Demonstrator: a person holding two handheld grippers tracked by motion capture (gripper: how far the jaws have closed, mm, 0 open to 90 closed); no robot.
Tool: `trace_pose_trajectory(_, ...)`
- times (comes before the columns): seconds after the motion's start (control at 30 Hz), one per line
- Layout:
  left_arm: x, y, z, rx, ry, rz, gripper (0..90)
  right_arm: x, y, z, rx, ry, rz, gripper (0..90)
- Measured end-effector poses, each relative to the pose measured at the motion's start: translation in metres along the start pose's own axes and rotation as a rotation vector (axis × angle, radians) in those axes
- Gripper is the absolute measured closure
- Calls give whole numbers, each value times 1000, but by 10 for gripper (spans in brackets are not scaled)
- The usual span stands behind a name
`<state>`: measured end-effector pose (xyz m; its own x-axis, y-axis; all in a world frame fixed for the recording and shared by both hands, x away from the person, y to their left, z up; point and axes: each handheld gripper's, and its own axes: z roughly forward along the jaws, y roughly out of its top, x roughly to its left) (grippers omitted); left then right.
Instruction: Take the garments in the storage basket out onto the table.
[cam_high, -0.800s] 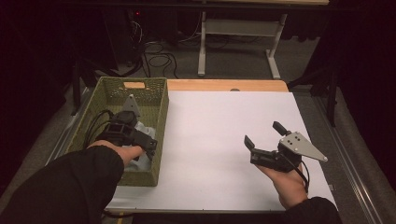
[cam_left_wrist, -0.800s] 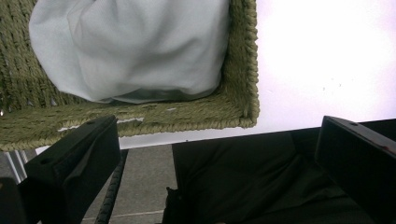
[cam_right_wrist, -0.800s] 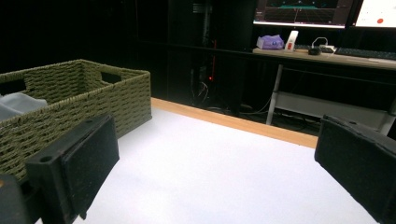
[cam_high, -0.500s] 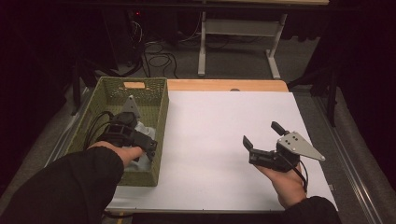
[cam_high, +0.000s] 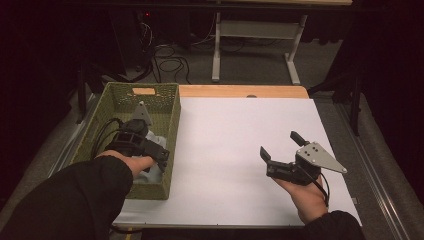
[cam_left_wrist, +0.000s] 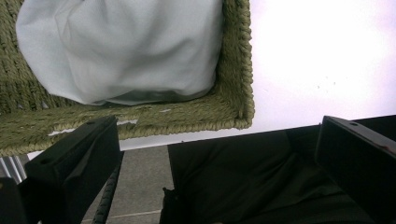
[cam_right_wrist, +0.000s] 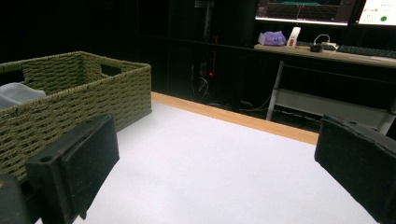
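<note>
A pale grey-white cloth (cam_left_wrist: 126, 46) lies bunched in the near end of a green woven basket (cam_high: 172, 115) at the table's left. My left gripper (cam_high: 162, 157) hovers over that end of the basket, above the cloth (cam_high: 150, 172). In the left gripper view its jaws (cam_left_wrist: 219, 140) stand wide apart with nothing between them, and the basket's near wall (cam_left_wrist: 233, 70) and a dark sleeve lie below. My right gripper (cam_high: 280, 145) is held above the white tabletop at the right, open and empty. Its own view (cam_right_wrist: 215, 144) looks across the table toward the basket (cam_right_wrist: 70, 102).
The white table surface (cam_high: 235, 150) stretches between basket and right hand, with a wooden strip (cam_high: 240, 91) along its far edge. Beyond it are a desk frame (cam_high: 250, 50), floor cables, and a desk with monitors (cam_right_wrist: 303, 11). A metal rail (cam_high: 370, 170) runs along the right side.
</note>
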<state>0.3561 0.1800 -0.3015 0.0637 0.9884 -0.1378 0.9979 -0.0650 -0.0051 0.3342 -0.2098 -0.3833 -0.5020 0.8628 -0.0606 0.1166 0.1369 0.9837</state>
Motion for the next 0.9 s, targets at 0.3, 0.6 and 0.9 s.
trace_pose_trajectory(0.3,6,2,0,-4,-2,-10,6,-4,-2,0,9,-5,5,7)
trace_pose_trajectory(0.6,19,3,-9,-23,10,-18,6,-7,-5,1,22,-10,7,7)
trace_pose_trajectory(0.9,38,5,-8,-44,3,-21,6,-7,-7,2,33,-13,-5,7)
